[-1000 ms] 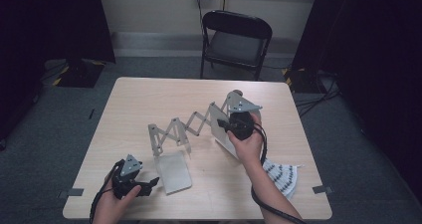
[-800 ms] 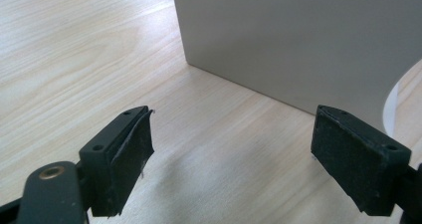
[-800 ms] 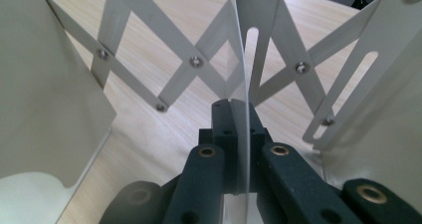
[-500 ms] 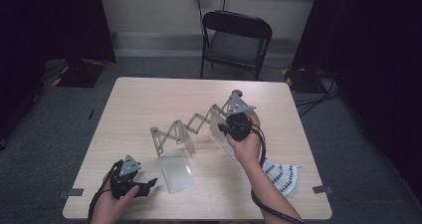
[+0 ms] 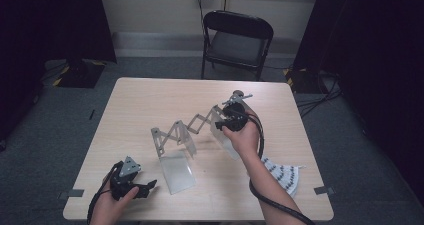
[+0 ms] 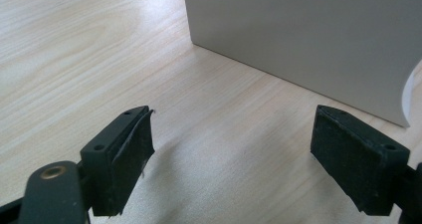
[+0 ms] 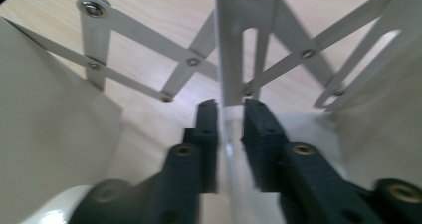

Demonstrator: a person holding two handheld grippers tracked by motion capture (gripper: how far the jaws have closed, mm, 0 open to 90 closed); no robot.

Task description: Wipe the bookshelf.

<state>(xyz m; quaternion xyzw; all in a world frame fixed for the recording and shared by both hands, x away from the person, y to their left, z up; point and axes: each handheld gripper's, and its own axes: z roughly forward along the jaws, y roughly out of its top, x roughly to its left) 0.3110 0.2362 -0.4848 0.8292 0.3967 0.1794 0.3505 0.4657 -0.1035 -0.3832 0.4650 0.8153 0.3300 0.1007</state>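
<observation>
**Ana:** Since a second ago the folding rack has been pushed together a little; its end panel at 3 o'clock now sits nearer the counter's middle, with the right gripper at that end.

**Ben:** Are its jaws clamped on the rack?

**Ana:** They have just been opening. In the right gripper view a thin upright panel edge of the rack stands between the narrow jaws, with a sliver of gap on each side, so the pads seem no longer to press it.

**Ben:** And the left gripper?

**Ana:** It rests at 7 o'clock on the counter, jaws wide with nothing between them, pointing toward the rack's flat base plate, which lies just beyond them.

**Ben:** Anything else?

**Ana:** A spotted cloth lies at 4 o'clock near the counter's edge.
</observation>
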